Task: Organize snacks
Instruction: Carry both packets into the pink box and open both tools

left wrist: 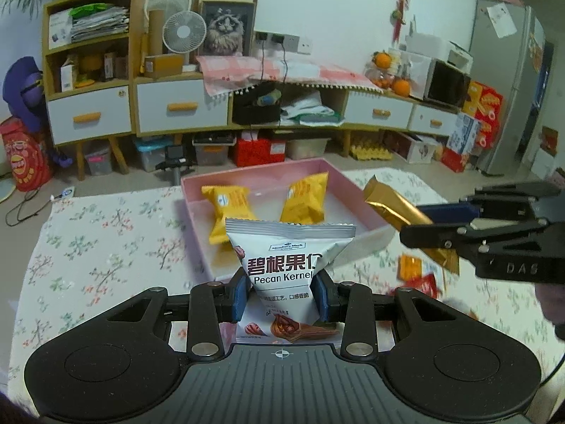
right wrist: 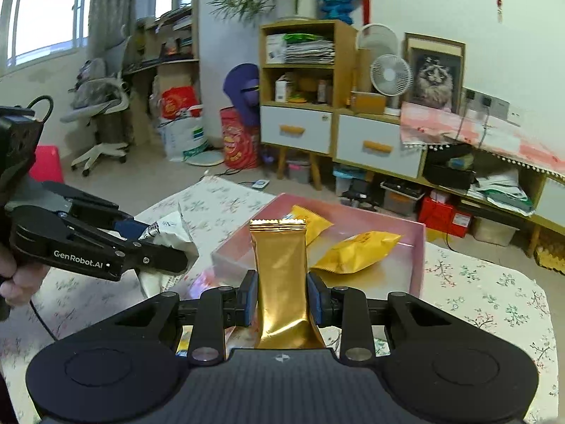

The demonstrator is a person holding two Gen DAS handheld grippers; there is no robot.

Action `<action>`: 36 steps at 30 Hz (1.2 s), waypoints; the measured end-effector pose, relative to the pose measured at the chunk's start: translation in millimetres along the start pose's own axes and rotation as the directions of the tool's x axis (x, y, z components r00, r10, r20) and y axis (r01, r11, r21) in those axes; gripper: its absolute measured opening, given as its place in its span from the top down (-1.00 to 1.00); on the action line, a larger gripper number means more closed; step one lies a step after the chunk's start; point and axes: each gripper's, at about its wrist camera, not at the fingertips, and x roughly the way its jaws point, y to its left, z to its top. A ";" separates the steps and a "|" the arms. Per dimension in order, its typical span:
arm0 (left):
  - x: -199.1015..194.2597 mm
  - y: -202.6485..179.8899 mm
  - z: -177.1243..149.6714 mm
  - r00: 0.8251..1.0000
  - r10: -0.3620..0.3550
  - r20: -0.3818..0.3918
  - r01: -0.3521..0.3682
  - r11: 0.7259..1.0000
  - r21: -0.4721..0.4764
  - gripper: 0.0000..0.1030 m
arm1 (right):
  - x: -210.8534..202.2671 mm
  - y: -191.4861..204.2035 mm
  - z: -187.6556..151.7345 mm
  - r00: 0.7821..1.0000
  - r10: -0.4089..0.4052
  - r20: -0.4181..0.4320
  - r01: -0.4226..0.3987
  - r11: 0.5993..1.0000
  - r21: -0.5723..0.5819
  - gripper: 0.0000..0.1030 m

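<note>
Carrying two snacks toward the pink tray (left wrist: 197, 190) at the far edge of the floral-clothed bench (left wrist: 106, 233); two yellow packets (left wrist: 226, 208) already lie inside. Left tongs (left wrist: 282, 295) clamped on the white pecan kernel bag (left wrist: 286, 247), pinched low so the puffy top stands free — risk: the slick film slides out if the bag is tipped. Right tongs (right wrist: 282, 298) shut tight on the gold bar wrapper (right wrist: 280, 268), held upright; both loads converge on the tray's near wall, so they could collide.
</note>
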 end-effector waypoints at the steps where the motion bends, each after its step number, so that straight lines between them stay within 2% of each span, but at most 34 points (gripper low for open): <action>1: 2.9 0.2 2.3 1.000 0.002 0.003 -0.002 1.000 -0.006 0.33 | 2.8 -2.5 1.3 1.000 -0.006 0.001 0.006 1.000 0.012 1.00; 11: 42.5 -0.4 24.8 0.997 0.073 0.008 -0.072 0.993 -0.092 0.33 | 27.8 -27.6 3.9 0.993 -0.106 -0.042 0.112 0.981 0.158 1.00; 19: 76.7 -7.0 35.1 0.993 0.115 -0.018 -0.116 0.984 -0.137 0.32 | 54.6 -44.0 9.6 0.981 -0.176 -0.082 0.192 0.940 0.283 1.00; 26: 102.0 -15.5 40.2 0.989 0.146 -0.029 -0.148 0.984 -0.099 0.32 | 67.9 -64.0 1.3 0.976 -0.196 -0.091 0.216 0.888 0.406 1.00; 30: 117.2 -13.5 35.4 0.984 0.159 -0.087 -0.167 0.981 -0.098 0.32 | 76.6 -69.4 -3.8 0.971 -0.210 -0.117 0.240 0.875 0.420 1.00; 36: 124.0 -13.9 36.3 0.985 0.147 -0.089 -0.156 0.983 -0.100 0.32 | 84.2 -76.1 -7.8 0.965 -0.220 -0.145 0.262 0.865 0.428 1.00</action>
